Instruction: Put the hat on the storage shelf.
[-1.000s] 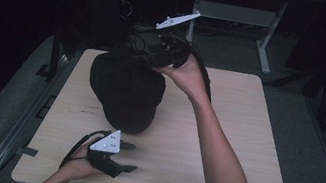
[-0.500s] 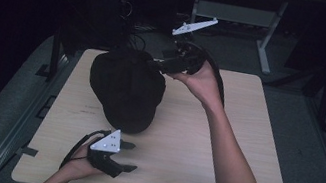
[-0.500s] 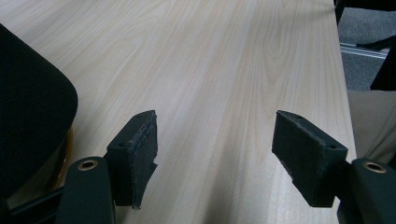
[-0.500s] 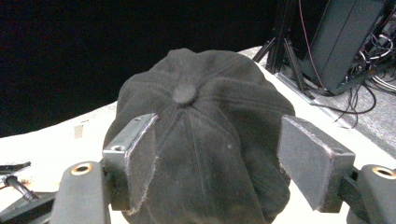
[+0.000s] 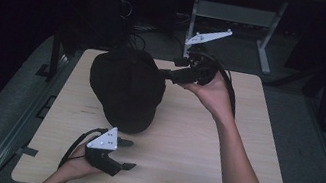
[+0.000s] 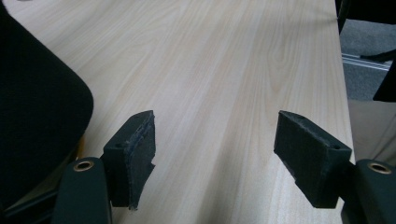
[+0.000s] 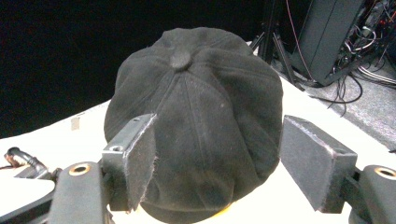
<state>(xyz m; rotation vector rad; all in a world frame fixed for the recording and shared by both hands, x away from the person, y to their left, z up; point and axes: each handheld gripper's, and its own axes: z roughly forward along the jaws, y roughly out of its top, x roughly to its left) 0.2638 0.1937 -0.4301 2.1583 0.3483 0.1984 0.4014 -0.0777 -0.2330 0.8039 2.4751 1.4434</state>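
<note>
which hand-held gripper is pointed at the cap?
The right hand-held gripper, raised at the far side: its open jaws face the black cap. The left hand-held gripper sits near the front edge, aimed across bare table.

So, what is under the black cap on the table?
The black cap lies on the wooden table. In the right gripper view a small yellow patch shows under its near edge. Anything else beneath is covered by the cap.

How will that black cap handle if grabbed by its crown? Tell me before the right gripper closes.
The black cap looks like soft panelled cloth, so the crown will probably dent and bunch between the pads. It seems light, likely lifting easily, brim drooping. Lying flat on the table, it shouldn't roll; pushed, it would likely slide.
</note>
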